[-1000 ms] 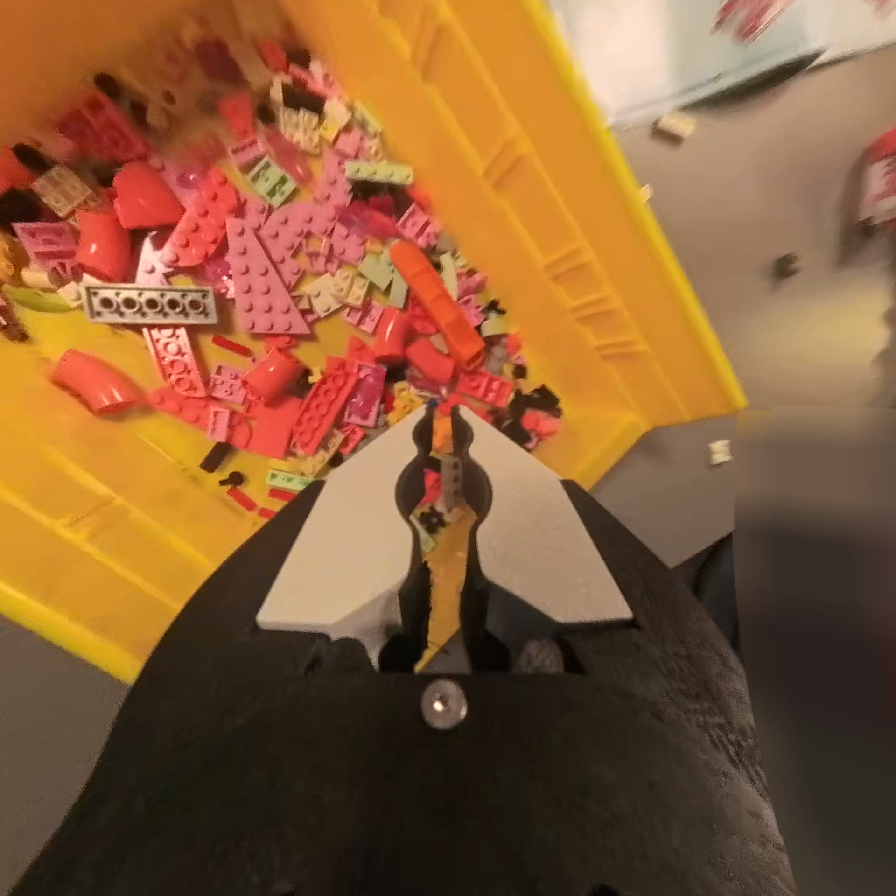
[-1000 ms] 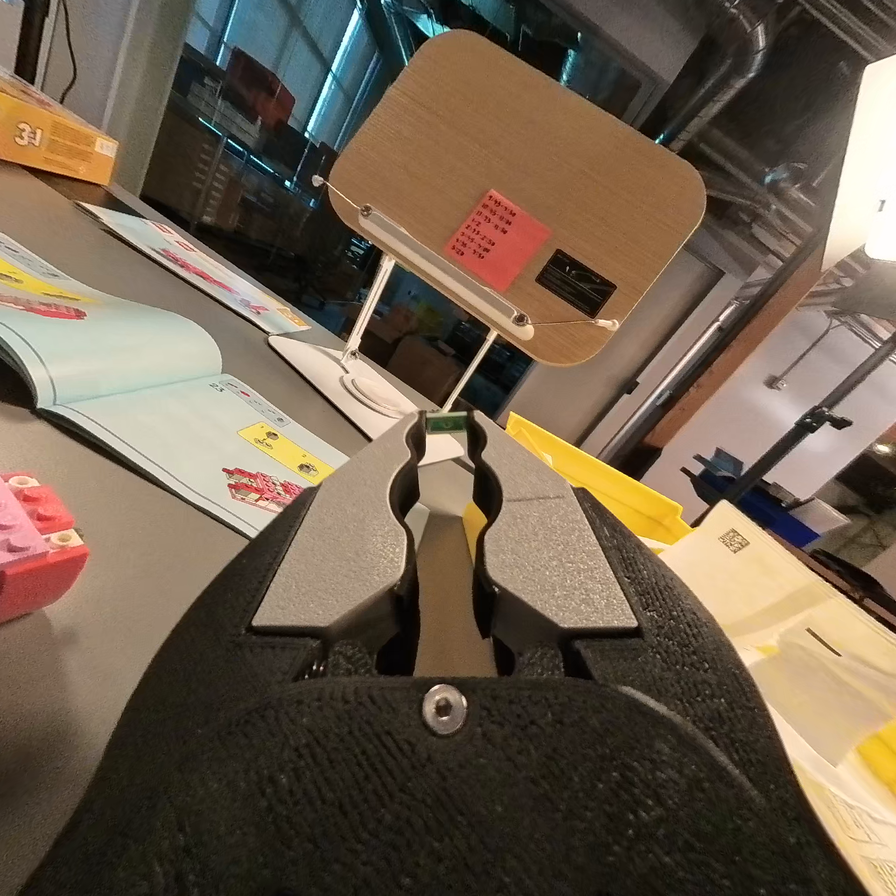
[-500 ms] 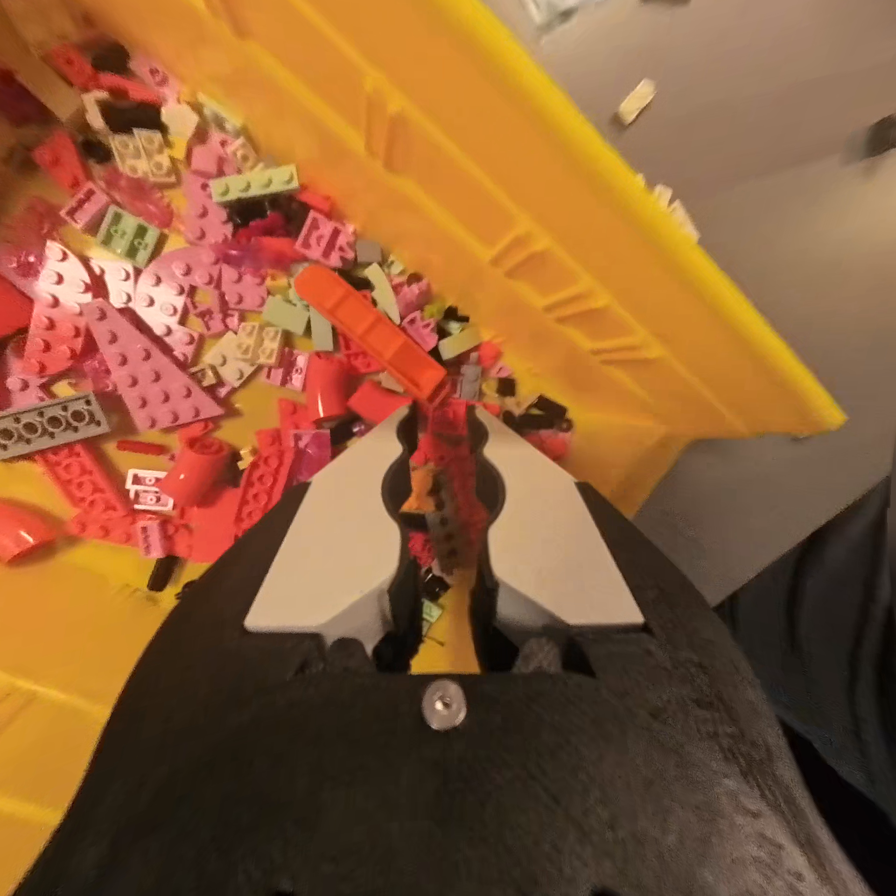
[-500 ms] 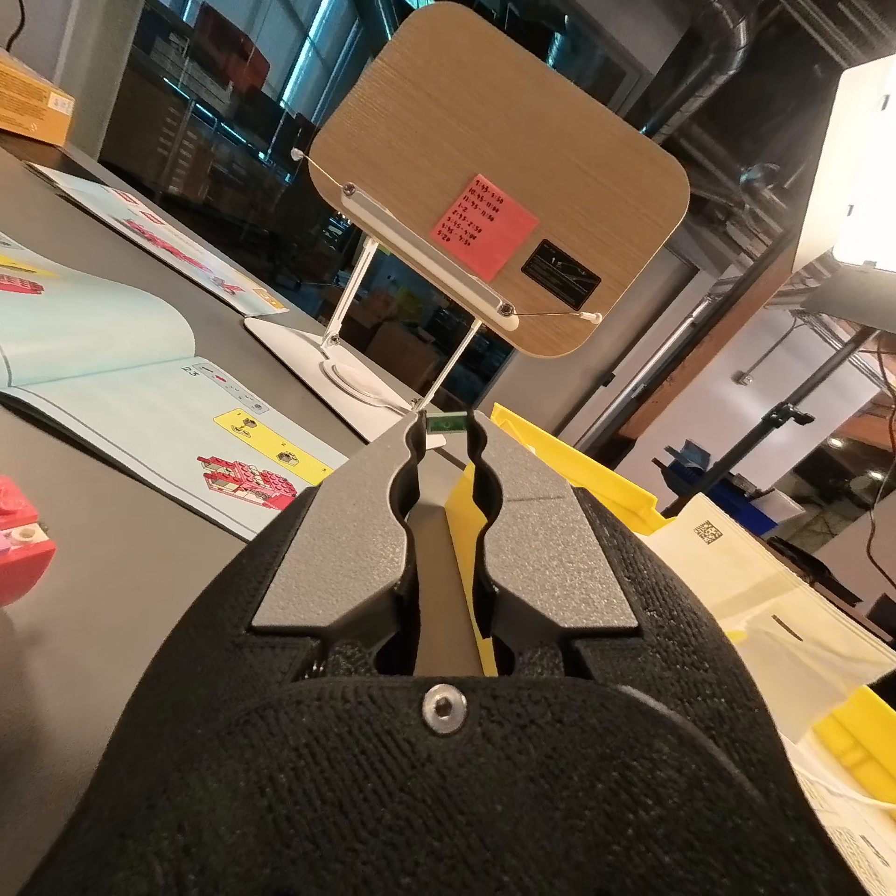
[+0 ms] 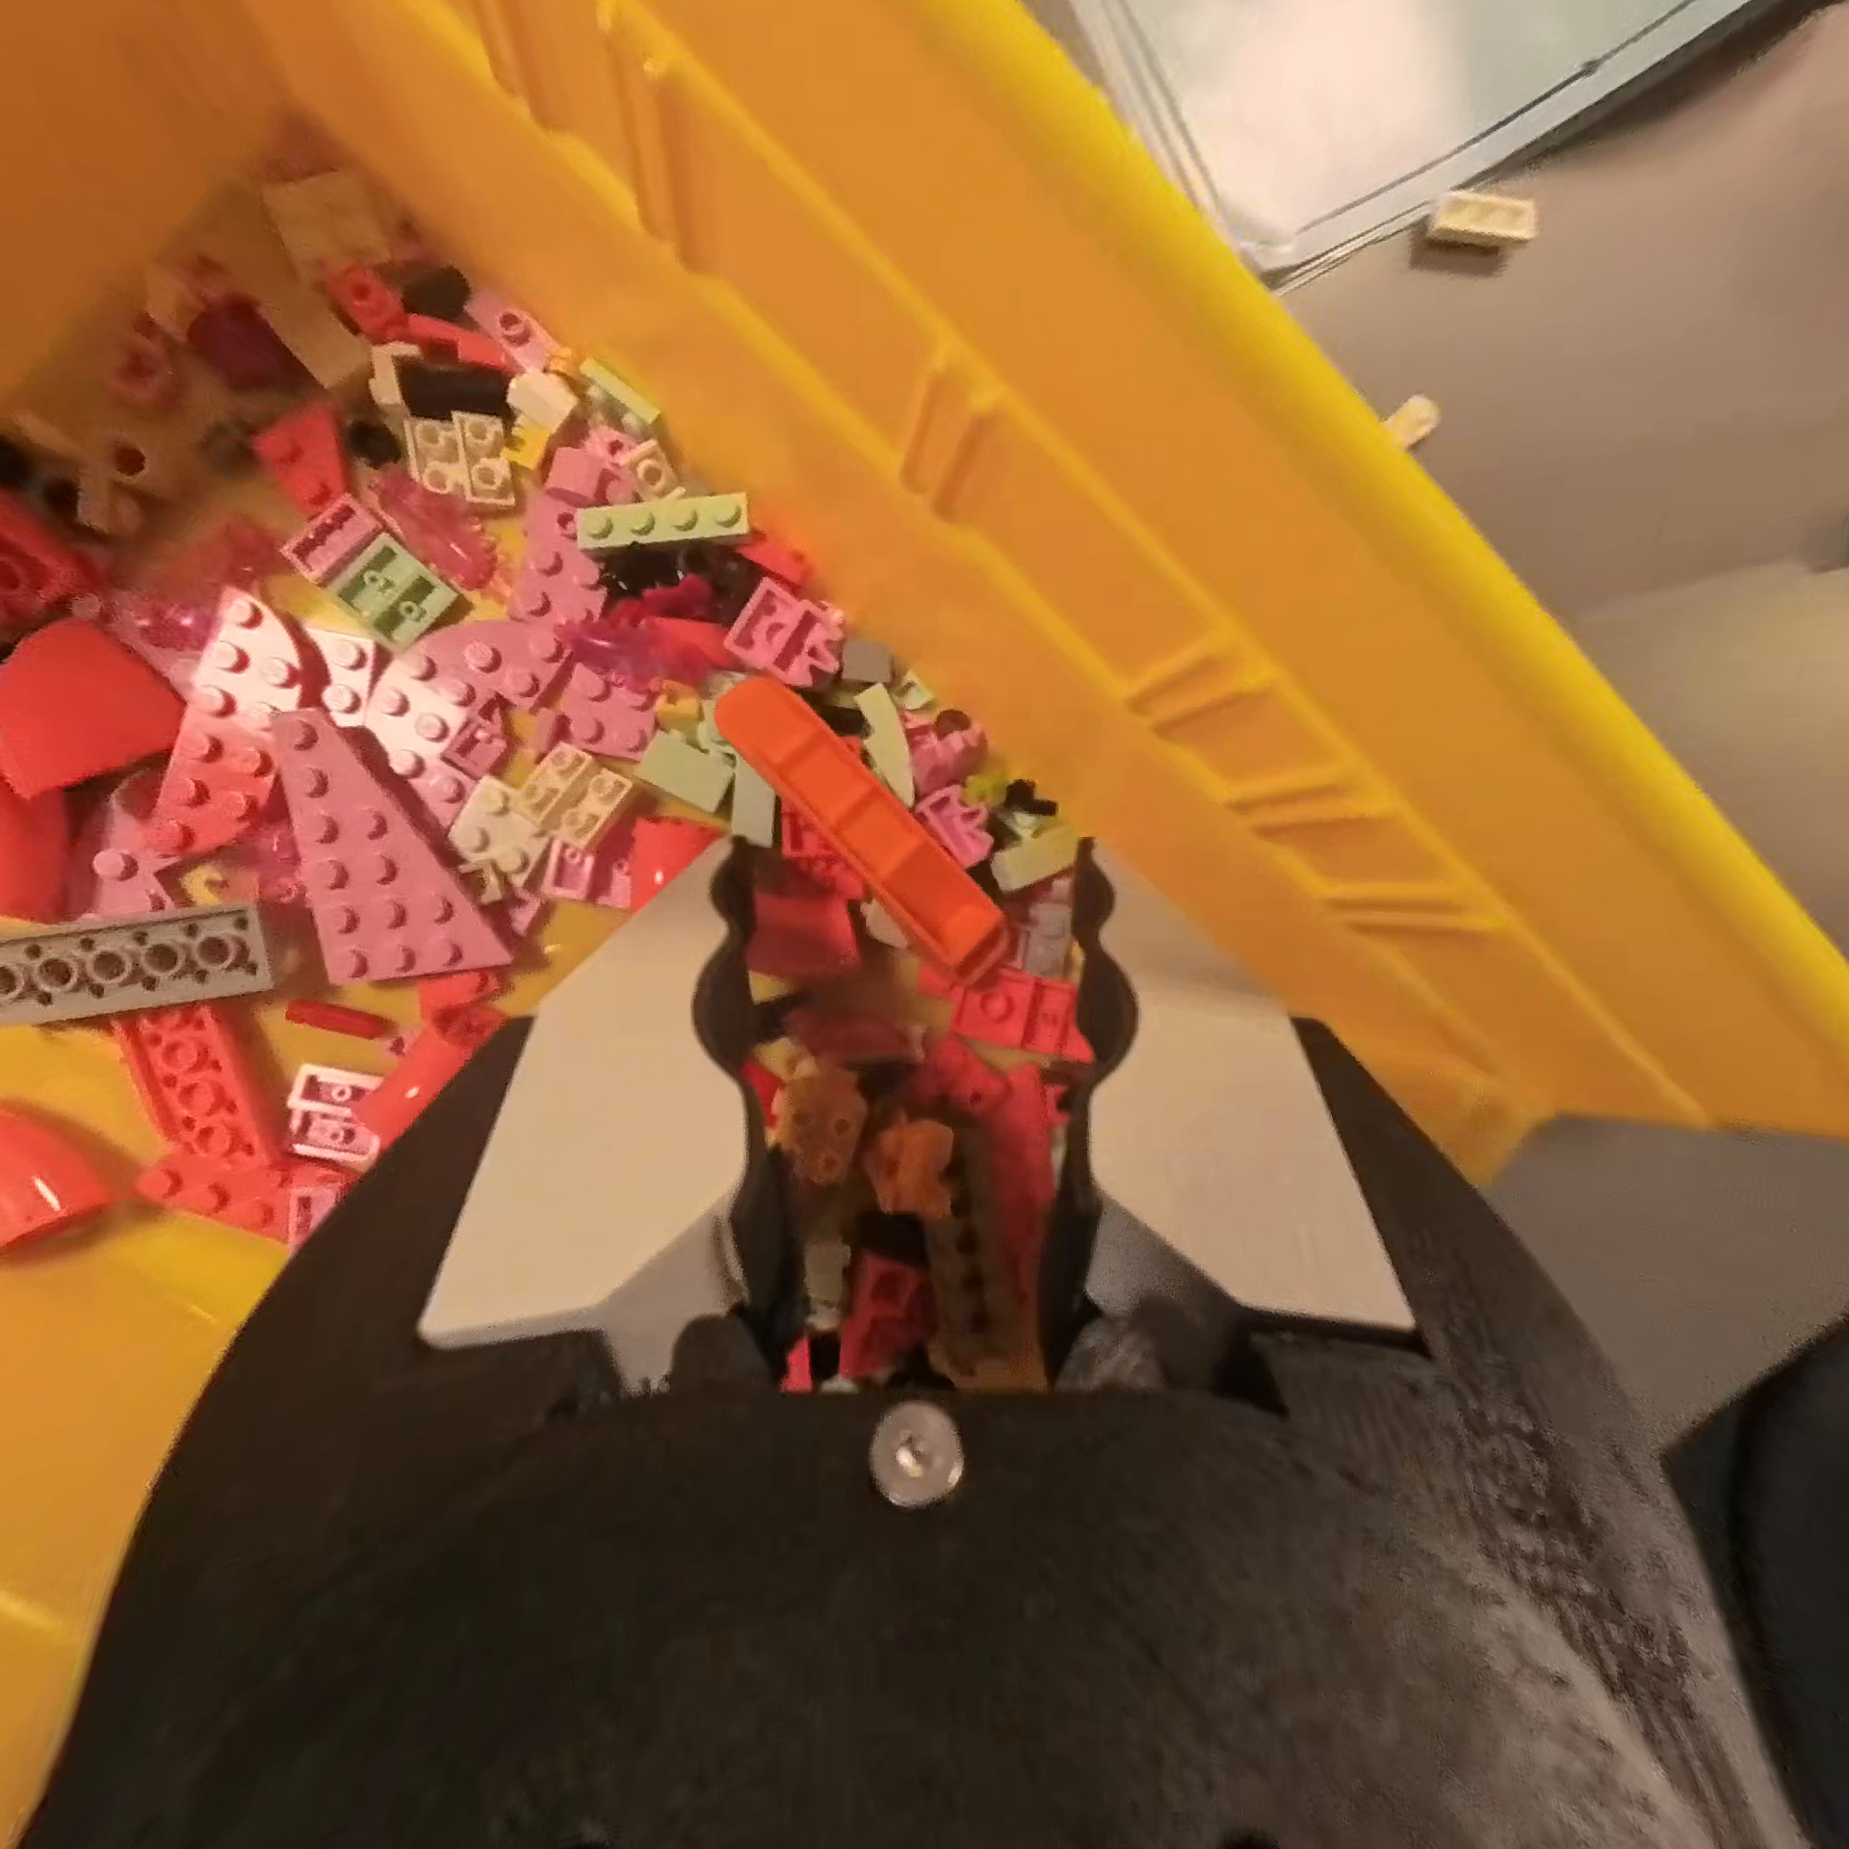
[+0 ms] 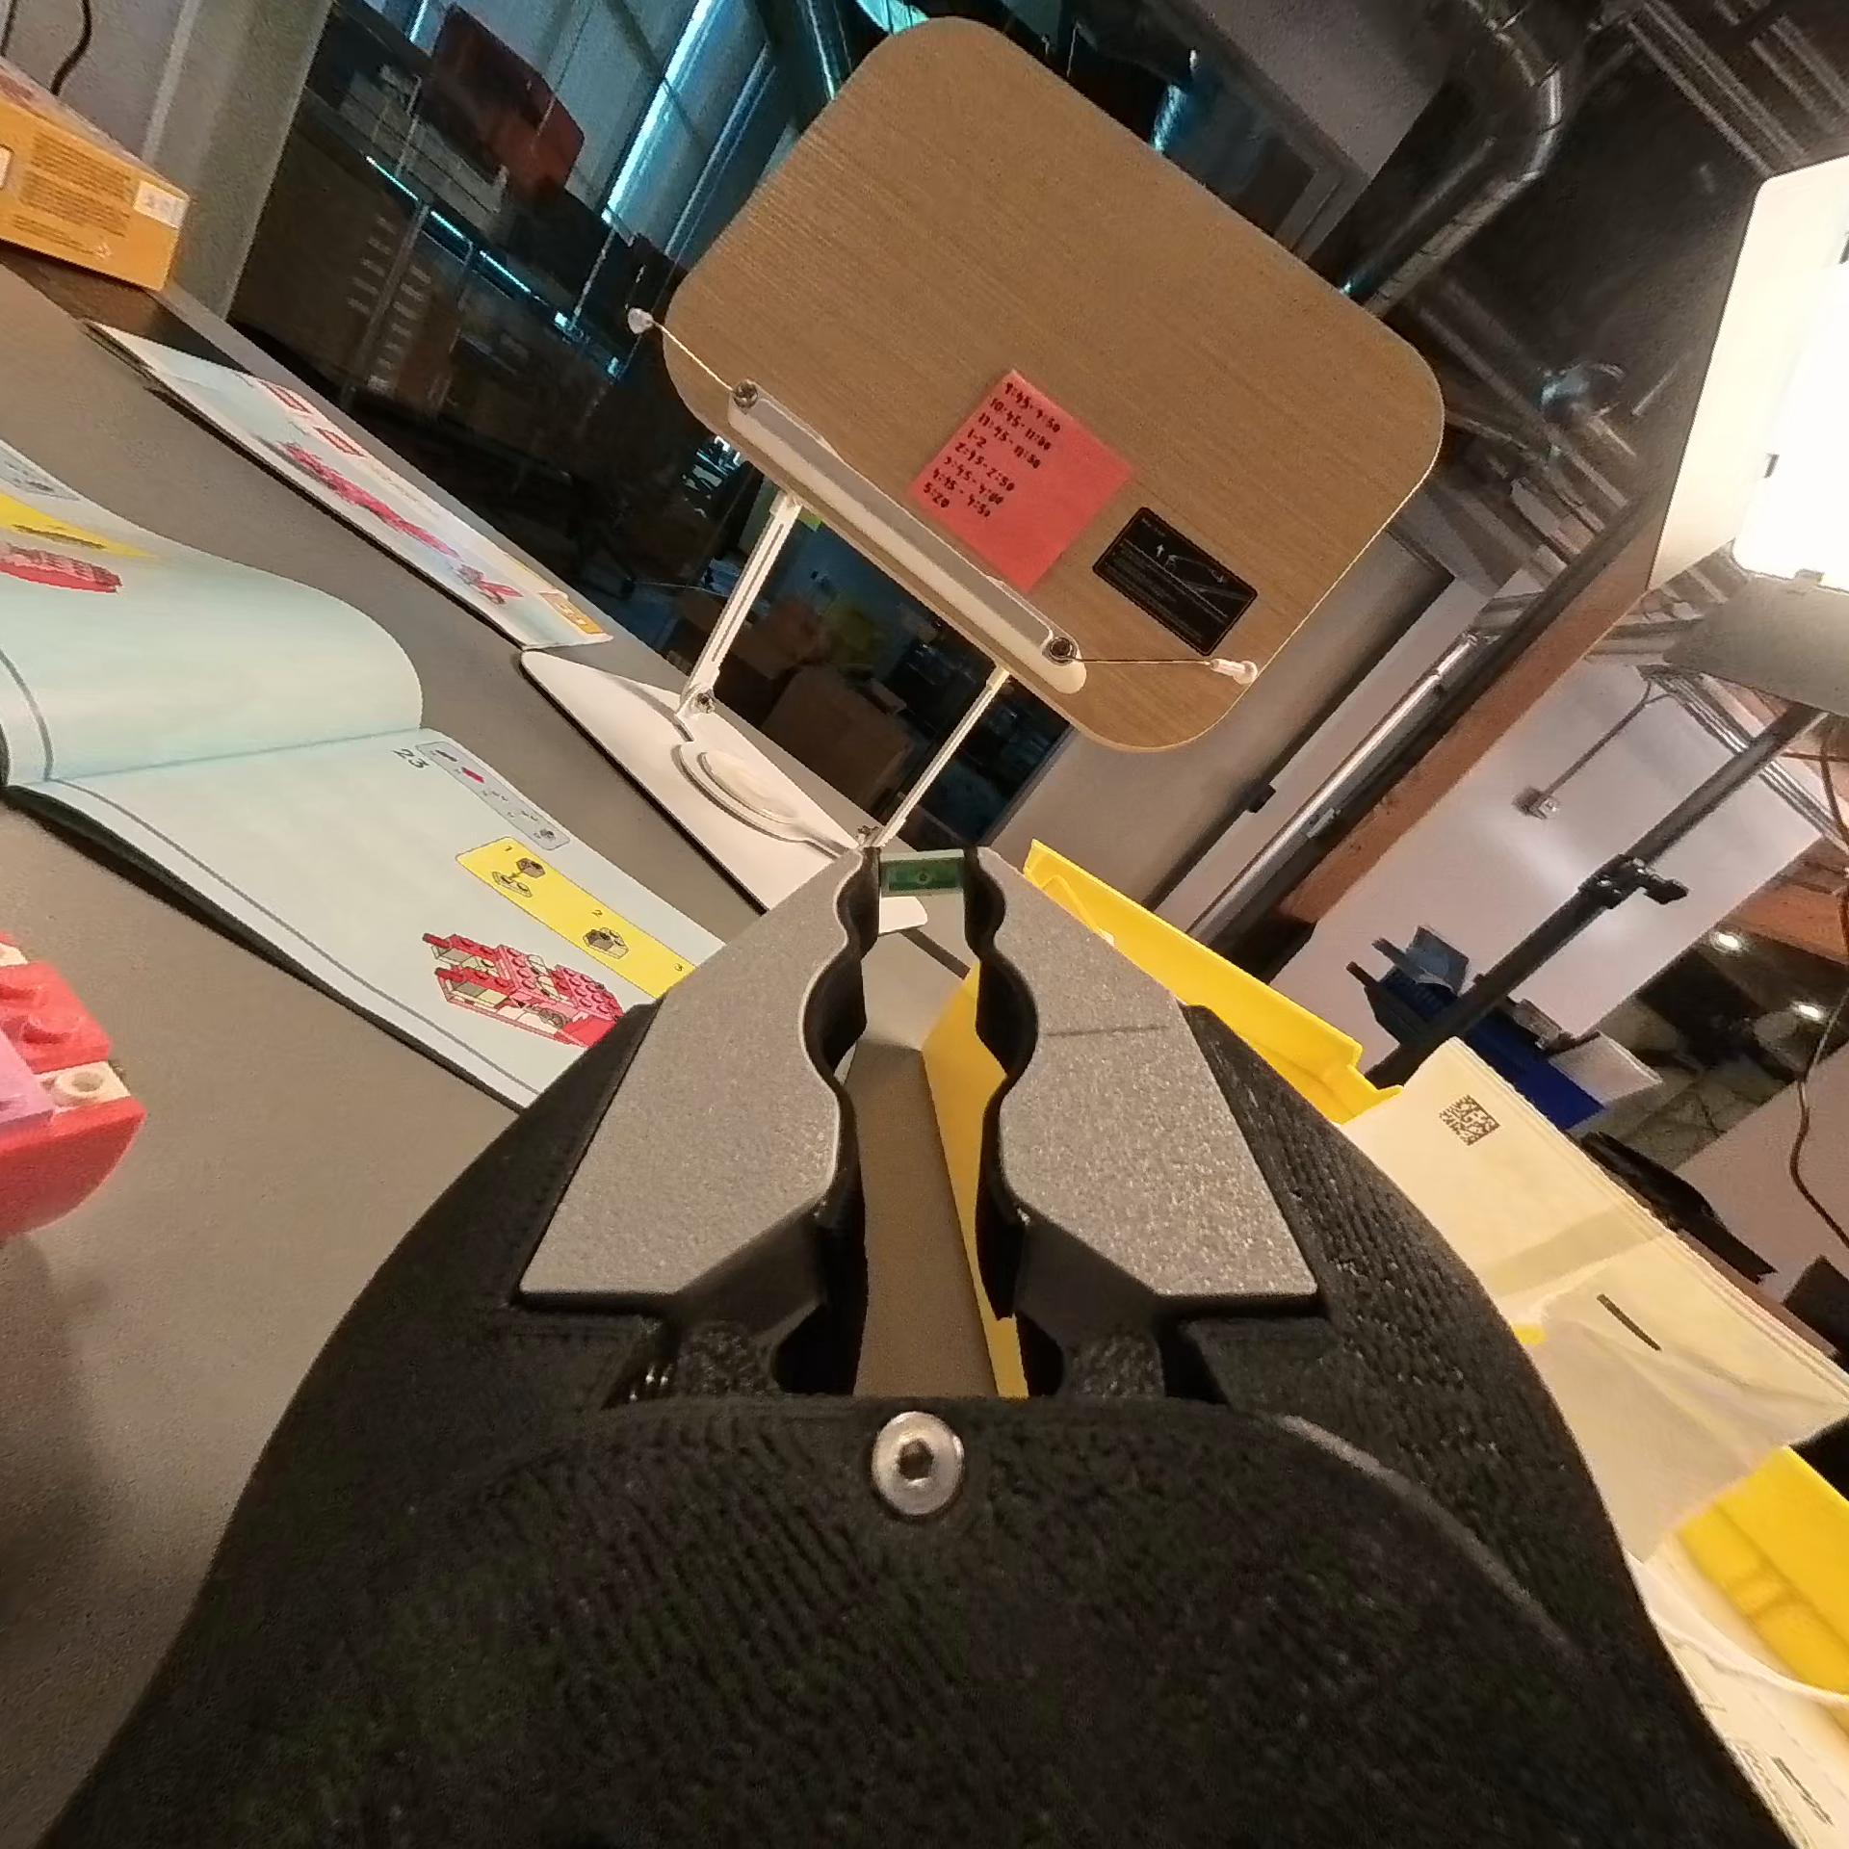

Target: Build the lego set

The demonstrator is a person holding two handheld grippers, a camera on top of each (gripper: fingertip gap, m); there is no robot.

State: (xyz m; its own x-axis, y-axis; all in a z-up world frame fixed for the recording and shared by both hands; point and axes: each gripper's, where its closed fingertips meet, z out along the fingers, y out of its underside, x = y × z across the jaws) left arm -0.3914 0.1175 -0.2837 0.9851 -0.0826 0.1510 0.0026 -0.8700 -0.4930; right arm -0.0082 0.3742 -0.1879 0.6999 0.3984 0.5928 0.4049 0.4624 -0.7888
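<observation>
Left tool (image 5: pixel 905 870) spread wide over my brick pile, orange separator (image 5: pixel 860 830) between tips, untouched. Right tool (image 6: pixel 920 878) pinches small green tile (image 6: pixel 920 876): light, stiff, slippery; edges only.

My left claw's (image 5: pixel 905 850) body hides the bricks (image 5: pixel 880 1181) beneath it; the yellow bin (image 5: pixel 1001 420) smears and runs off at 12 o'clock. At 9 o'clock the red model (image 6: pixel 50 1111) is cropped.

left over bin (image 5: pixel 1001 400), right along table (image 6: pixel 250 1151)
</observation>
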